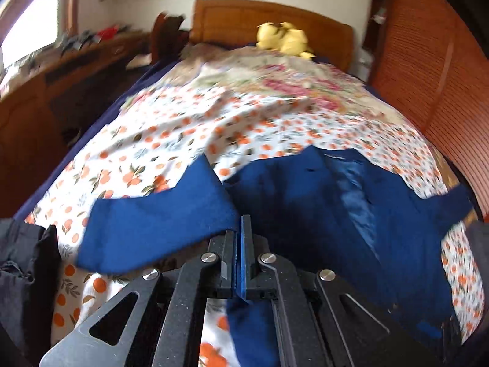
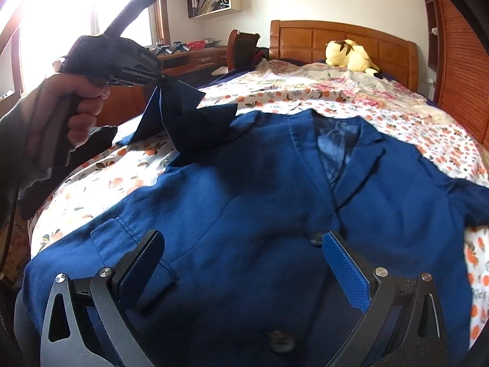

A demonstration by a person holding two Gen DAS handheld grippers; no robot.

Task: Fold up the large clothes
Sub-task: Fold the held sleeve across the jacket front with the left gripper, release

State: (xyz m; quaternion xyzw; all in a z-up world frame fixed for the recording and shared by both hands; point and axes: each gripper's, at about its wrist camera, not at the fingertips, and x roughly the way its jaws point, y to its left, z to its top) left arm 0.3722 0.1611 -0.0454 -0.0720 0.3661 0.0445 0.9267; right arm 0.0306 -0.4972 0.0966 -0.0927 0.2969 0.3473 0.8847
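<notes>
A navy blue blazer [image 2: 244, 202] lies face up on the bed, collar toward the headboard; it also shows in the left wrist view [image 1: 321, 202]. My left gripper [image 1: 241, 229] is shut on the blazer's left sleeve [image 1: 159, 220] and holds it lifted above the bed. In the right wrist view the left gripper [image 2: 163, 81] shows at upper left with the sleeve [image 2: 183, 116] hanging from it. My right gripper [image 2: 244, 244] is open and empty, hovering over the blazer's lower front near its buttons.
The bed carries an orange-print sheet [image 2: 122, 177] and a floral quilt [image 2: 321, 88]. A yellow plush toy [image 2: 351, 55] sits by the wooden headboard [image 2: 342, 39]. A wooden desk [image 2: 195, 58] stands left, a louvred wardrobe [image 2: 458, 70] right. Dark clothing [image 1: 24, 263] lies at the left.
</notes>
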